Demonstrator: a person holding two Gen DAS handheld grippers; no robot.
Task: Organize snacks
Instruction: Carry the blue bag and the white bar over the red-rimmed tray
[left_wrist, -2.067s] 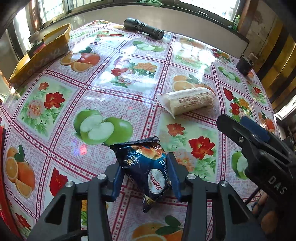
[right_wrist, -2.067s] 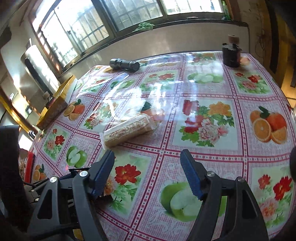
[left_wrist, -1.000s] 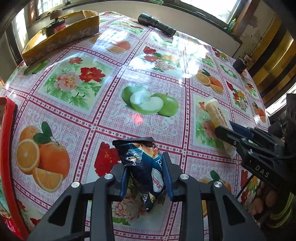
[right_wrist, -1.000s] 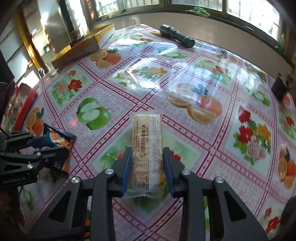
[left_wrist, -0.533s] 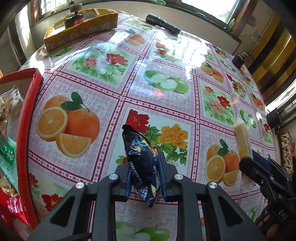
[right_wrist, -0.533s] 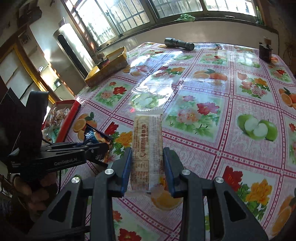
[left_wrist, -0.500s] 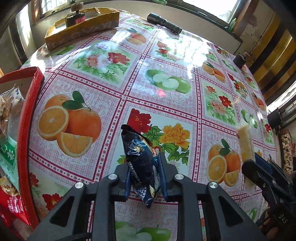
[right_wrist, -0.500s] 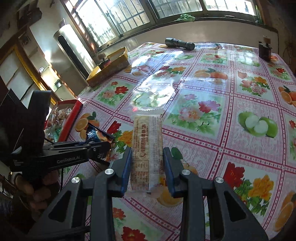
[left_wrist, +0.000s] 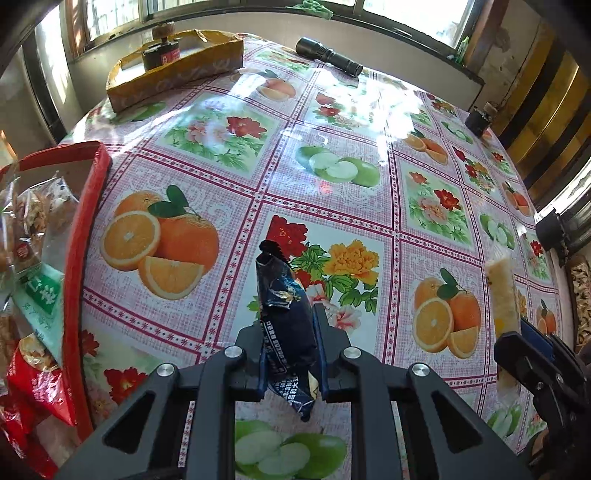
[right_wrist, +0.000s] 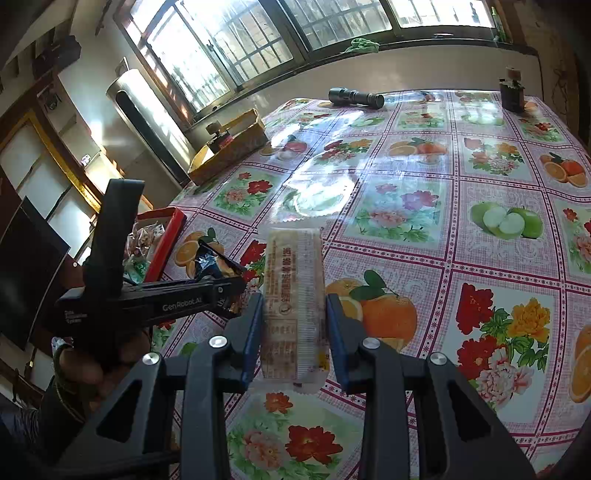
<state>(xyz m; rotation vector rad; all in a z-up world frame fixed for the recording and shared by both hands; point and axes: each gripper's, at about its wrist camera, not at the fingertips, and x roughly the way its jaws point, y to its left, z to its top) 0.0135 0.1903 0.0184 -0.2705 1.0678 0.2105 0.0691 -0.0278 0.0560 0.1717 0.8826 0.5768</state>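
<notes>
In the left wrist view, the left tongs (left_wrist: 289, 354) have just been closing and pinch a dark blue snack packet (left_wrist: 286, 325) above the surface (left_wrist: 229, 206); carry it toward nine o'clock, clear of the red tray (left_wrist: 83, 236) rim, before letting go. In the right wrist view, the right tongs (right_wrist: 294, 334) clamp a pale wafer bar (right_wrist: 295, 295); a torch (right_wrist: 355, 97) lies at twelve o'clock below sunlit windows (right_wrist: 229, 48).

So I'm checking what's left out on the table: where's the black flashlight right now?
The black flashlight lies at the table's far edge below the window, alone on the tablecloth, right of the yellow box in the left wrist view.
</notes>
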